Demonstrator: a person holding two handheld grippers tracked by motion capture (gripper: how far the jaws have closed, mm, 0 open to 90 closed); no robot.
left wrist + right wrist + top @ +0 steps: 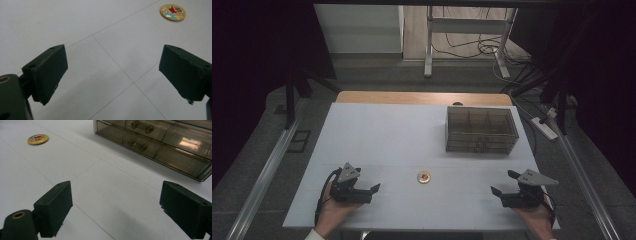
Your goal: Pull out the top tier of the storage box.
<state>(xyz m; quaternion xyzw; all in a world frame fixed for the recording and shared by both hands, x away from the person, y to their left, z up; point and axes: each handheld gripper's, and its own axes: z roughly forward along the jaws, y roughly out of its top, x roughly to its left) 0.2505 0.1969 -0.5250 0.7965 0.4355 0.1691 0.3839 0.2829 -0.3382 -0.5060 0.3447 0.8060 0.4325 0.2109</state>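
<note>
A white table (377, 130) carries a small round badge (424, 177) near its front edge, lying flat about midway between the two grippers and touching neither. The badge has a yellow rim and a red figure on its face; the print is too small to read.

The left gripper (373, 190) rests low over the table at the front left, held in a hand (332, 212) that comes in from the bottom edge. Its jaws stand wide apart with nothing between them and point right, toward the badge. In the left gripper view the badge (173, 12) lies ahead and off to the upper right, well clear of both jaws, with only bare table between them.

The right gripper (502, 185) sits at the front right in the other hand (538, 217), its jaws likewise spread and empty, pointing left toward the badge. In the right gripper view the badge (38, 139) lies at the far upper left, well apart from the jaws.

A smoky clear drawer box (481, 130) stands on the far right part of the table, well behind the badge. In the right gripper view the box (160, 140) shows stacked drawers with small bar handles, all pushed in.

Beyond the table, a grey floor with cables (482, 47) and a metal frame (429, 45)
</note>
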